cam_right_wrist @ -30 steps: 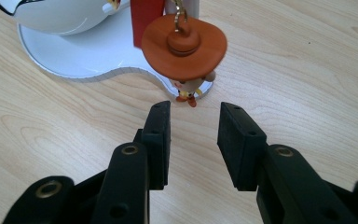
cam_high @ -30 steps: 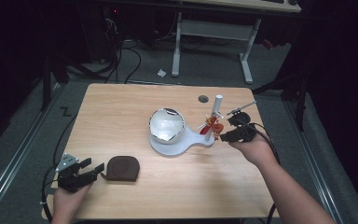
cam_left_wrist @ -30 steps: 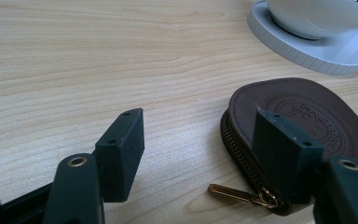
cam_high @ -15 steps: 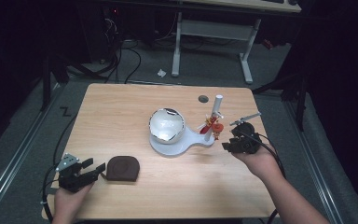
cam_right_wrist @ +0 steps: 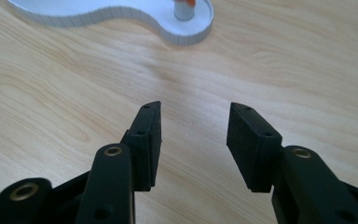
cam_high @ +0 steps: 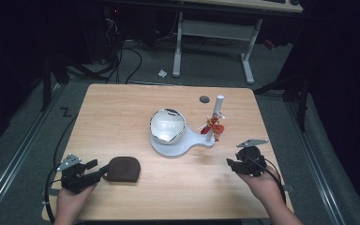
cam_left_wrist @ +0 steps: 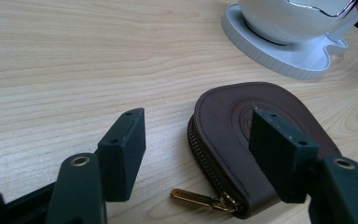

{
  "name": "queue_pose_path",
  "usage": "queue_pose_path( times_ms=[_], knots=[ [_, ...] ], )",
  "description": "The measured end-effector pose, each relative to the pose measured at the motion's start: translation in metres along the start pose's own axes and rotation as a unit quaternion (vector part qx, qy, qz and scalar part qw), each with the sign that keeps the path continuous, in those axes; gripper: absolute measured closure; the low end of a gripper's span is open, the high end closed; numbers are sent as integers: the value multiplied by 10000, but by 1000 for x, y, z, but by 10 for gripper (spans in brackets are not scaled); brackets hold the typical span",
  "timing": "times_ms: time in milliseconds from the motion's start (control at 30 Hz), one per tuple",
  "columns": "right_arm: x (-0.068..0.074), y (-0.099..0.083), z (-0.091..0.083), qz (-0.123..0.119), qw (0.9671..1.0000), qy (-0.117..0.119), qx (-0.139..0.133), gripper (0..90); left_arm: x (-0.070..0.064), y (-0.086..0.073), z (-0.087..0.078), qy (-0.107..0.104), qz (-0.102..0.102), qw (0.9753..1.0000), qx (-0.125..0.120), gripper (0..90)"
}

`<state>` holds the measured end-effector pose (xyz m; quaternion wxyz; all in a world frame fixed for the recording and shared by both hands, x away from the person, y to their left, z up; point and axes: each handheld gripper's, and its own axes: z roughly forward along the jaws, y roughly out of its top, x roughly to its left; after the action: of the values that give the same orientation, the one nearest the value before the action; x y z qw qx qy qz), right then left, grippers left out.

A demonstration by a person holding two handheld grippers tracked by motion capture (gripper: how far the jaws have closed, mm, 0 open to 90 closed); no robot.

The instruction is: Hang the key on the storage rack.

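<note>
A brown leather zip pouch [cam_high: 123,168] [cam_left_wrist: 256,140] lies flat near the table's front left, its brass zip pull [cam_left_wrist: 200,199] pointing toward me. My left gripper [cam_high: 93,172] [cam_left_wrist: 205,149] is open, low over the table, with its jaws on either side of the pouch's near edge. A white stand [cam_high: 180,143] [cam_right_wrist: 121,14] holds a shiny white bowl-shaped shell [cam_high: 168,125] [cam_left_wrist: 303,14] and a white post [cam_high: 214,117] with a red-orange figure [cam_high: 214,125]. My right gripper [cam_high: 232,164] [cam_right_wrist: 193,140] is open over bare wood, right of the stand.
The wooden table [cam_high: 122,117] has a dark round cap [cam_high: 204,99] near its far edge. Behind it stand a desk frame [cam_high: 215,33] and floor cables [cam_high: 122,51]. Forearms come in from the front edge.
My right gripper has drawn back from the red-orange figure on the post, toward the front right of the table. The left gripper has stayed by the pouch.
</note>
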<state>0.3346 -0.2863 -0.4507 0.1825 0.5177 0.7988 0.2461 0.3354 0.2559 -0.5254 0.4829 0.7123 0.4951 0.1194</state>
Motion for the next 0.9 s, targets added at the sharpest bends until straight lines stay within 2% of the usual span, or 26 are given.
queue_pose_path(
  times_ms=[133, 167, 367, 400, 467, 500, 533, 567, 600, 667, 733, 767, 900],
  knots=[
    [1, -13, 8, 83, 9999, 64, -120, 554, -1, 0, 1, -31, 25, 10000, 57, 366],
    [3, -22, 12, 113, 9997, 27, -217, 550, -1, 0, 2, -54, 29, 10000, 59, 366],
    [8, -43, 17, 225, 9984, -42, -519, 525, -2, 0, 3, -141, 33, 9999, 86, 367],
    [10, -51, 17, 322, 9970, 9, -698, 510, -1, -1, 2, -142, 52, 9998, 99, 370],
    [14, -63, 14, 463, 9934, -48, -1053, 505, -1, -2, 1, -150, 16, 9999, 78, 374],
    [14, -73, 12, 549, 9907, -62, -1245, 524, 0, -6, -2, -159, -210, 9997, 16, 378],
    [14, -73, 12, 549, 9907, -62, -1245, 524, 0, -6, -2, -159, -210, 9997, 16, 383],
    [12, -84, 9, 704, 9904, 225, -1171, 521, 1, -7, -6, -226, -514, 9984, -104, 388],
    [11, -86, 7, 562, 9910, 195, -1195, 526, 1, -7, -7, -265, -559, 9980, -137, 393],
    [8, -91, 7, 383, 9932, 6, -1098, 536, 0, -4, -6, -300, -529, 9981, -138, 400],
    [3, -92, 10, 486, 9931, 100, -1058, 536, 0, -3, -4, -361, -544, 9978, -134, 414],
    [1, -92, 10, 534, 9926, 95, -1082, 536, -1, -2, -1, -458, -542, 9974, -100, 422],
    [1, -90, 10, 671, 9909, 160, -1159, 534, -2, 1, 8, -445, -511, 9977, 48, 440]
  ],
)
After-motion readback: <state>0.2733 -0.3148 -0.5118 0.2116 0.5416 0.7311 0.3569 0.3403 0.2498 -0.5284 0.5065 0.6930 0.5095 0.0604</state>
